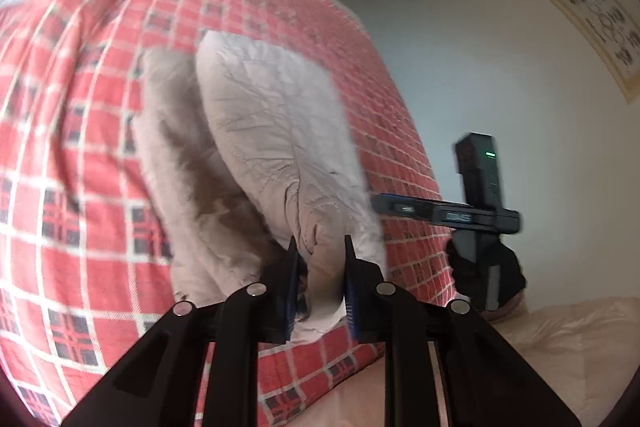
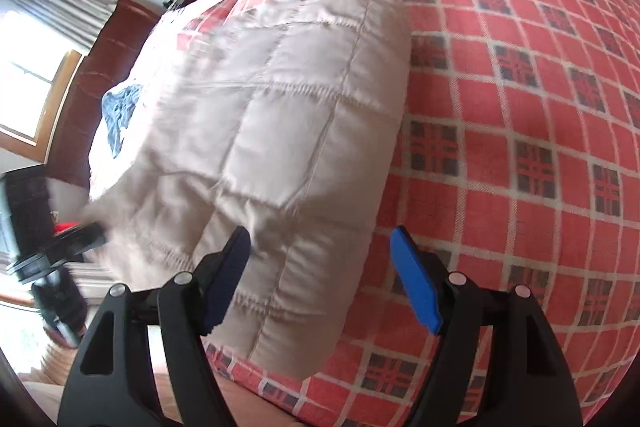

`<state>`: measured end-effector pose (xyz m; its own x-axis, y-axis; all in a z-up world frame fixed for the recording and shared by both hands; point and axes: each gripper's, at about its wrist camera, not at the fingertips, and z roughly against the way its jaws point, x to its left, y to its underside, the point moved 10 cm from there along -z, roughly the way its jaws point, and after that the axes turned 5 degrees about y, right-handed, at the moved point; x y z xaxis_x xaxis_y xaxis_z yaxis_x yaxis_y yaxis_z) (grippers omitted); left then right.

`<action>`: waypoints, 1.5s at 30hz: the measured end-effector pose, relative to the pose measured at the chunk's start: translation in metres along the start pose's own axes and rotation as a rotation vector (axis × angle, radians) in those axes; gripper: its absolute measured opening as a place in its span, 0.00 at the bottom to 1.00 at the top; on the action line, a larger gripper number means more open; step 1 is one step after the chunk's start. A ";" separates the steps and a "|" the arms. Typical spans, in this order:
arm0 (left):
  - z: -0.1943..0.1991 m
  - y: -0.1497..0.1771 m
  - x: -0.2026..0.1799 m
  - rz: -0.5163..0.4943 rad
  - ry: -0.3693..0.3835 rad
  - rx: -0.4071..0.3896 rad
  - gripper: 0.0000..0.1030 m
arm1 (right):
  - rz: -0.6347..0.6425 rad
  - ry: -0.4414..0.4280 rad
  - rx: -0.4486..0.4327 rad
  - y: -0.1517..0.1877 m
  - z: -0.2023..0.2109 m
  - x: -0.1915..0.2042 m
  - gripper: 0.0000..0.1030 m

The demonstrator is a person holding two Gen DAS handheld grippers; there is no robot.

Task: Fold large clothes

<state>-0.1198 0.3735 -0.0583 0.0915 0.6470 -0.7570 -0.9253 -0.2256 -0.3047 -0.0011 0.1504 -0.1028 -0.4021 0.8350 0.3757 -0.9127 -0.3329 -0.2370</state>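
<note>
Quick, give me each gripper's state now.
Left gripper: shut on the beige quilted garment.
Right gripper: open, holding nothing, fingers either side of the garment's near edge.

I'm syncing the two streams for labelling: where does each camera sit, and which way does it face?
Left wrist: on the left gripper, looking along fingers clamped on the beige quilted garment; right gripper shows beyond.
Right wrist: on the right gripper, open, facing the garment; left gripper at the edge.
Shared: garment and red checked bedspread.
</note>
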 end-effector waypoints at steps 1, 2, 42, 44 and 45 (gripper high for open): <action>-0.004 0.004 0.012 0.024 0.003 0.005 0.19 | 0.006 -0.006 0.013 0.003 -0.004 0.003 0.70; -0.008 0.009 0.021 0.039 0.009 0.010 0.19 | 0.010 -0.006 0.022 0.004 -0.006 0.002 0.70; 0.000 -0.109 0.039 0.076 0.049 -0.132 0.08 | 0.012 -0.035 0.048 0.012 -0.031 0.002 0.75; -0.004 -0.100 0.063 0.133 0.017 -0.119 0.08 | 0.021 -0.040 0.054 0.014 -0.034 0.003 0.76; -0.008 -0.097 0.073 0.149 0.003 -0.108 0.08 | 0.023 -0.040 0.058 0.014 -0.035 0.002 0.76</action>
<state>-0.0201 0.4370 -0.0883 -0.0424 0.5987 -0.7999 -0.8838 -0.3958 -0.2494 -0.0125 0.1629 -0.1363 -0.4245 0.8090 0.4067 -0.9054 -0.3775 -0.1941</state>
